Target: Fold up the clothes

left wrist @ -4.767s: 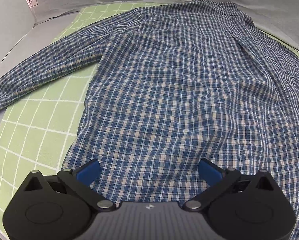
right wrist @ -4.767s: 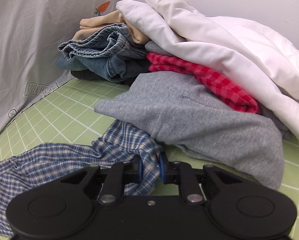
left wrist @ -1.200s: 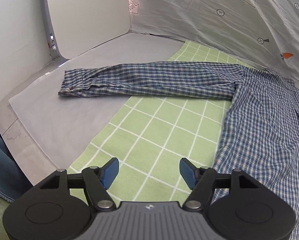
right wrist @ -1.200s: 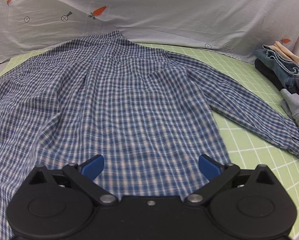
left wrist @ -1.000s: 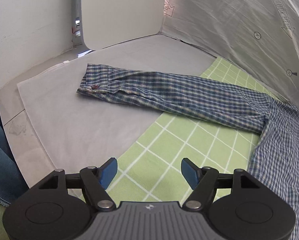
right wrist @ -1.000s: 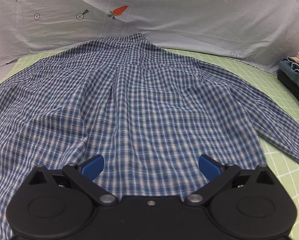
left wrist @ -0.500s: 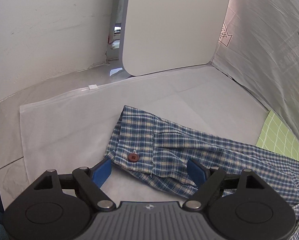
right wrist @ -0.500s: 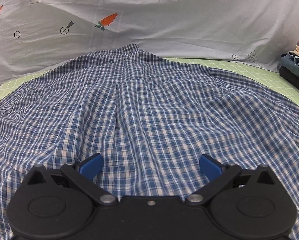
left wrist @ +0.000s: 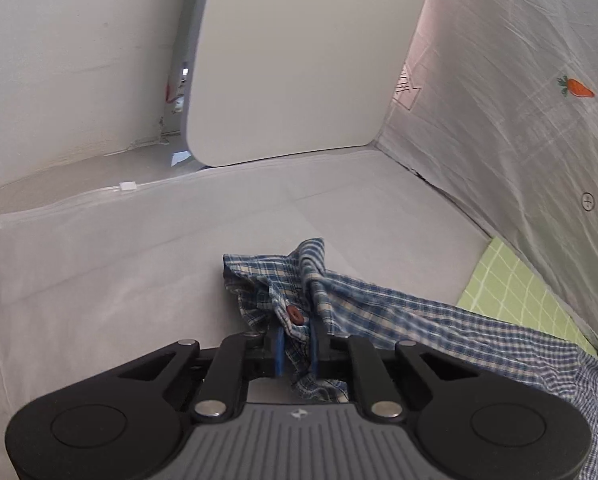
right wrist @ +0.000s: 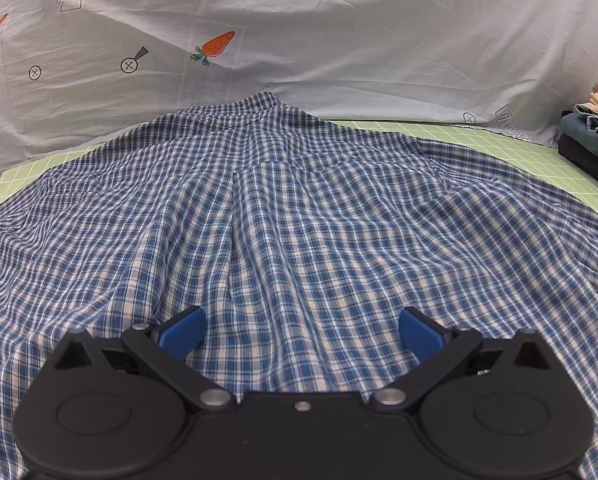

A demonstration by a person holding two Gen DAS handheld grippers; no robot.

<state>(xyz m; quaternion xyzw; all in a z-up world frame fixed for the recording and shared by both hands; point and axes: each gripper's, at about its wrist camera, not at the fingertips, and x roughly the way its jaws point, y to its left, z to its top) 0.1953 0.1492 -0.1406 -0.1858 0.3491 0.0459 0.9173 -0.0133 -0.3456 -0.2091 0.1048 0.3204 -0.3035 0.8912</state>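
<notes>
A blue and white plaid shirt lies spread flat, back up, on a green grid mat, collar at the far side. My right gripper is open and empty, low over the shirt's lower back. In the left wrist view my left gripper is shut on the cuff of the shirt's sleeve, which has a brown button. The cuff is bunched and lifted a little off the white sheet. The sleeve trails off to the right.
A white board leans against the wall behind the white sheet. A pale cloth backdrop with carrot prints hangs behind the mat. A pile of folded jeans and other clothes sits at the mat's right edge.
My left gripper swung left from the shirt body to the sleeve end, then closed on the cuff and bunched it up. My right gripper let go of the other sleeve and now hovers open over the shirt.
</notes>
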